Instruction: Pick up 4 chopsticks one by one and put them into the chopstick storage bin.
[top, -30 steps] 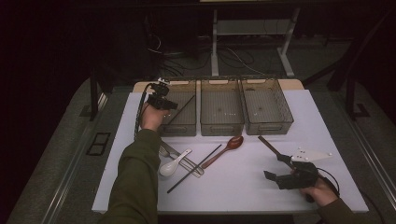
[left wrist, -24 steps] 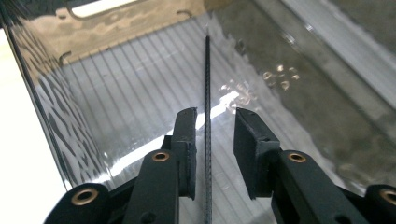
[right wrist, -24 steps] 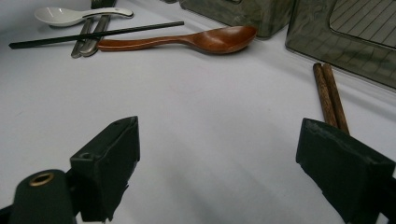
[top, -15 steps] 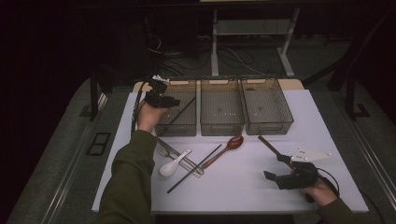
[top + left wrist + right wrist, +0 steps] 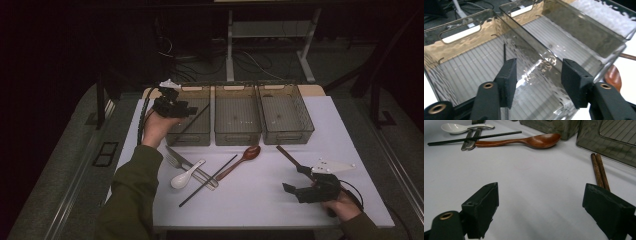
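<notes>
Leaning diagonally in the left bin (image 5: 176, 131), the black chopstick (image 5: 194, 118) lies below the just-opening, empty left tongs (image 5: 192, 111).

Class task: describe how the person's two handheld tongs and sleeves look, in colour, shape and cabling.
Both tongs, left and right, are black with two blocky black pads on arms fitted with brass-coloured rivets. A black cable trails from the left one. A pale three-cornered plate tops the right one. The sleeves are olive green.

Smoky clear bins (image 5: 237, 118) with ribbed floors, a reddish-brown wooden spoon (image 5: 242, 159), a white spoon (image 5: 184, 177).
</notes>
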`<state>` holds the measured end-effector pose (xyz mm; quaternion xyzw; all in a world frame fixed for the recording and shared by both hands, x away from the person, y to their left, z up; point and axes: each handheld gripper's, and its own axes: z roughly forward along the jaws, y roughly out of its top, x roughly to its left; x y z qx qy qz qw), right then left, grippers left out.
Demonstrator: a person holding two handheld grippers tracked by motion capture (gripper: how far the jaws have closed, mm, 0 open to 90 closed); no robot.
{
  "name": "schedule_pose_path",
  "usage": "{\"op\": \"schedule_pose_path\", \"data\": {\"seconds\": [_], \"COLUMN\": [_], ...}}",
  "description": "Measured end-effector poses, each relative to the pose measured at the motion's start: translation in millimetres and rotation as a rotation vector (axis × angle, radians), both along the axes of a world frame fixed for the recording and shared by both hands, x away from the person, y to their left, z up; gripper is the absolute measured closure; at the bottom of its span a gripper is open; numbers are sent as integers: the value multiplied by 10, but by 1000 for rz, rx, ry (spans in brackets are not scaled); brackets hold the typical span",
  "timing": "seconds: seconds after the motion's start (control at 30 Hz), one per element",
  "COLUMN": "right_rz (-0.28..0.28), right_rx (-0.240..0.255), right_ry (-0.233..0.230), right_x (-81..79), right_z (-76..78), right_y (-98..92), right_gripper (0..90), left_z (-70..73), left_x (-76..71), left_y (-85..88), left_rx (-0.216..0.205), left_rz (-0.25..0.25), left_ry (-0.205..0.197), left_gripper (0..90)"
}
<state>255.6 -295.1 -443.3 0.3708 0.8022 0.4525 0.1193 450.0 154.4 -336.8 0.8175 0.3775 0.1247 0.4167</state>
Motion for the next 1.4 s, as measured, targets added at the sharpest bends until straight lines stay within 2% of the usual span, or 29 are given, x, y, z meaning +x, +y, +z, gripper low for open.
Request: {"op": "schedule_pose_path", "data": {"seconds": [0.07, 0.1, 0.13, 0.23, 0.47, 0.73, 0.87, 1.13, 1.17, 1.23, 1.3, 1.4], "right_rz": [0, 0, 0, 0, -2, -3, -3, -2, -7, -2, -3, -8], "right_rx": [0, 0, -1, -1, -1, 1, 1, 5, 11, 5, 10, 9], "right_ry": [0, 0, 0, 0, 2, 3, 3, -2, 12, -16, 0, 1], "right_x": [1, 1, 1, 1, 0, 2, 2, -4, -14, 6, -4, -1], "right_z": [-1, -1, -2, -2, -6, -10, -9, -5, -1, -9, -3, -5], "right_y": [0, 1, 1, 2, 3, 1, -2, -7, -6, -13, -8, -12], "right_gripper": [129, 129, 129, 129, 129, 129, 129, 129, 129, 129, 129, 129], "left_z": [14, 15, 22, 23, 20, -8, -21, -139, -154, -179, -206, -250], "left_x": [-46, -74, -92, -171, -334, -533, -639, -883, -912, -974, -1036, -1118], "left_y": [1, -9, -2, -14, -12, -52, -86, -152, -162, -183, -203, -239], "left_rx": [3, -10, -1, -18, -40, -44, -45, -43, -37, -29, -33, -27], "left_rz": [-14, -11, -27, -34, -57, -84, -95, -118, -124, -131, -143, -146], "left_ry": [-10, -7, -15, -21, -44, -64, -72, -74, -77, -79, -84, -93], "left_gripper": [420, 405, 394, 365, 348, 345, 308, 272, 271, 267, 266, 266]}}
